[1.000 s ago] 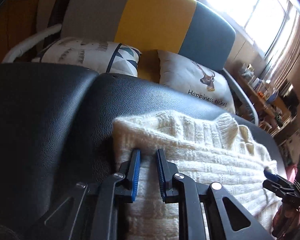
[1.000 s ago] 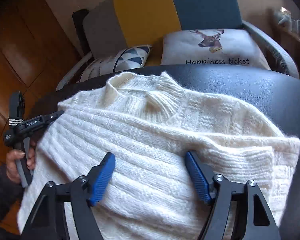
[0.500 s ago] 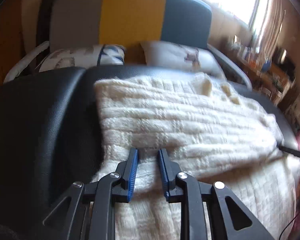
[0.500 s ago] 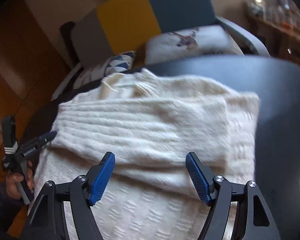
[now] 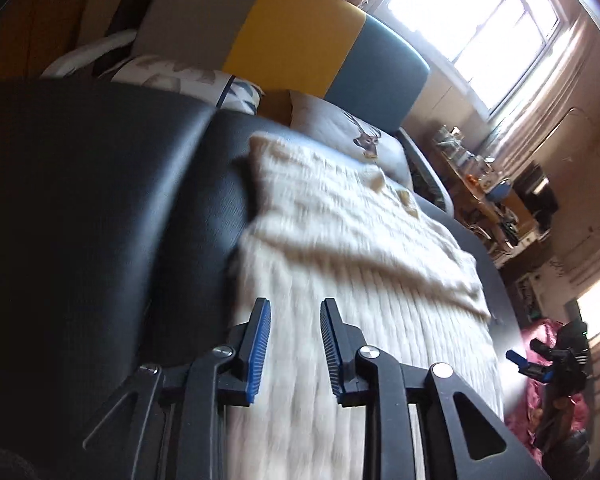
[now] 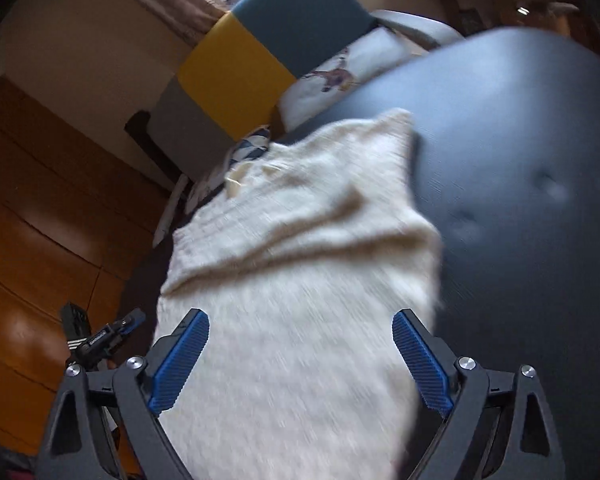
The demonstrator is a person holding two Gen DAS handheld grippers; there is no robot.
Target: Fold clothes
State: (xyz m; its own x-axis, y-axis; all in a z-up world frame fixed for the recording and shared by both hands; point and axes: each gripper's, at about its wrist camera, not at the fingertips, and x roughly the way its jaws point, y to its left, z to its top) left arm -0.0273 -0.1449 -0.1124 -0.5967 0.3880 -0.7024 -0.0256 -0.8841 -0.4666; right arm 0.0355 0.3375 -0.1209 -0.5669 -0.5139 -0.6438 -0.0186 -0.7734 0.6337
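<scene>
On black leather cushion (image 5: 100,200), cream sweater (image 5: 340,240) lies folded; your left gripper (image 5: 294,344) gapes narrowly, right gripper (image 6: 300,356) spread wide, both empty.

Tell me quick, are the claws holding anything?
Left claw: open, holding nothing, over the sweater.
Right claw: wide open, holding nothing.

There was one sweater (image 5: 340,240) on one black seat (image 5: 100,200). Two cushions lay behind it: one patterned (image 5: 188,80), one with a deer (image 5: 352,132). One three-coloured chair (image 5: 292,40) stood beyond. Two grippers showed, left (image 5: 294,344) and right (image 6: 300,360), each with two blue pads.
</scene>
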